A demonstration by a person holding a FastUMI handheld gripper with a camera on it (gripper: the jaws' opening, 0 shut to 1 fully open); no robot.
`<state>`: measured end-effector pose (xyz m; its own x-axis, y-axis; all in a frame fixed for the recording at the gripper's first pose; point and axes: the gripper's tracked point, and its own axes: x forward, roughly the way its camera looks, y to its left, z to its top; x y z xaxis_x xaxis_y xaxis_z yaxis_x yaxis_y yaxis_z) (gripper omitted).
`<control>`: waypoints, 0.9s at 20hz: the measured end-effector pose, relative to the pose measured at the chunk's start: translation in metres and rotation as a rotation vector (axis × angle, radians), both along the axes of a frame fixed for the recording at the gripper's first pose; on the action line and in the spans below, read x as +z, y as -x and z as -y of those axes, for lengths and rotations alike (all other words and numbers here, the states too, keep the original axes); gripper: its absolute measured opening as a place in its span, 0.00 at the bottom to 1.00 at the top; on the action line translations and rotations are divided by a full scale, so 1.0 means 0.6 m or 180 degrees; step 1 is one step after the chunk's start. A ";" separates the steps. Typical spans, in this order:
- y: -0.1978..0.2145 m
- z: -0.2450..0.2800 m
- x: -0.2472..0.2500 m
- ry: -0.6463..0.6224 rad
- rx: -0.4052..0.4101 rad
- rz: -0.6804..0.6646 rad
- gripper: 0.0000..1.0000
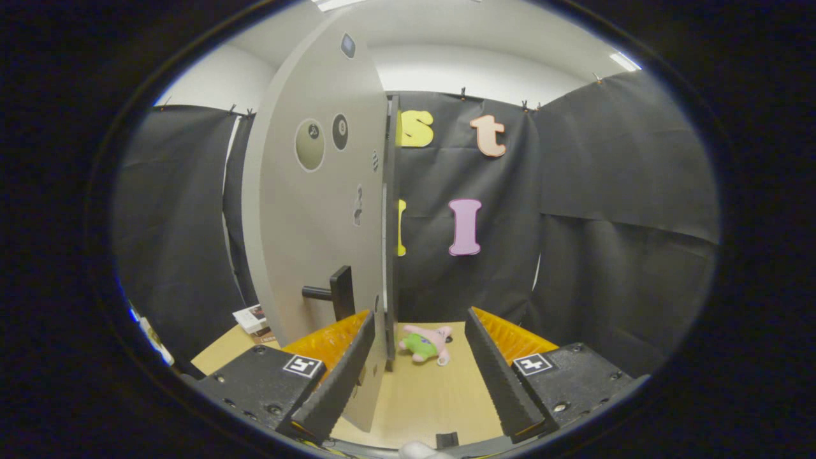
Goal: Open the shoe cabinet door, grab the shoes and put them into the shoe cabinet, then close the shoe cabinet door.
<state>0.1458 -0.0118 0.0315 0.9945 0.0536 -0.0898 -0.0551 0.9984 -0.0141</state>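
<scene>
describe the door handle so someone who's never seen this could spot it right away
Start at the tall grey cabinet door standing ajar on the wooden table. Low on its face, above the left finger of the open gripper, a black handle sticks out sideways. It is the one raised part; the stickers above lie flat.

Grey cabinet door (pixel 312 210), seemingly ajar.
</scene>
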 end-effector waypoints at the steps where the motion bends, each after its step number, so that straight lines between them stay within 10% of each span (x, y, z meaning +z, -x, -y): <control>1: 0.001 -0.012 0.000 0.0001 0.0004 0.0005 0.94; 18: -0.040 -0.266 0.008 -0.0115 0.0260 0.0071 0.94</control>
<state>0.1697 0.1475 0.0362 0.9884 0.1374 -0.0642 -0.1364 0.9905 0.0197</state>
